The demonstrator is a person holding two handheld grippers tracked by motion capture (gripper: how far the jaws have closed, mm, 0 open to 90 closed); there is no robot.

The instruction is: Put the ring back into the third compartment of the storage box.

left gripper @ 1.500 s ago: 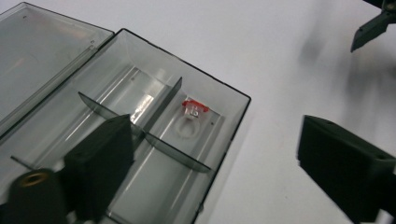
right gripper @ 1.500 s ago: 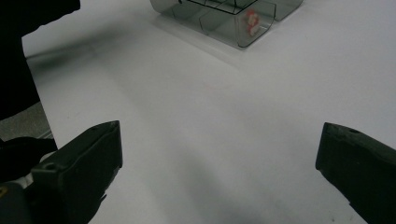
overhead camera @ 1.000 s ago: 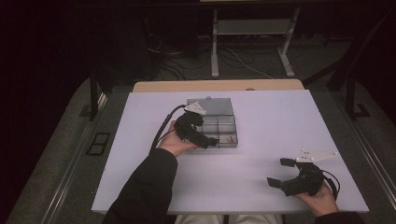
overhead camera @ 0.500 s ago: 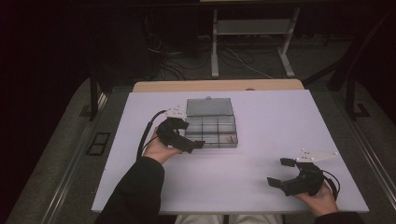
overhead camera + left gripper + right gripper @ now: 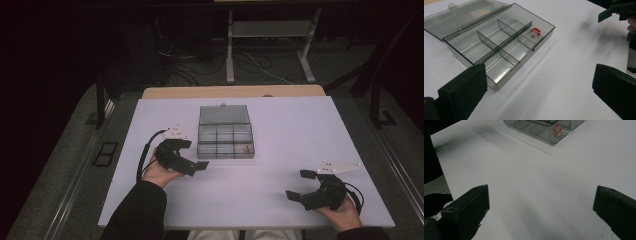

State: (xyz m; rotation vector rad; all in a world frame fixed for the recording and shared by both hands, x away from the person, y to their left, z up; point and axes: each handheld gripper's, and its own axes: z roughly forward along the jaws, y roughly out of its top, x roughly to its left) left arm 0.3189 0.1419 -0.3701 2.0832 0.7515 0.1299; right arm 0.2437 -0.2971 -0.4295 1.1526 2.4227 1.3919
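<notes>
left gripper [image 5: 199, 165] pulled back off the compartment box [image 5: 225, 137], jaws spread, nothing held. box sits just ahead-right of it, lid open. small red piece [image 5: 534, 31] in near-right cell. right gripper [image 5: 299, 186] spread too, well apart; left is nearer.

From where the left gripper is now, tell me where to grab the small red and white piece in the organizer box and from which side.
Come from straight above. The red and white piece lies low in a corner compartment of the clear organizer box, hemmed by two outer walls and a divider, so a sideways approach looks blocked. Grip across its red upper part, probably. The left gripper, jaws open, sits beside the box.
</notes>
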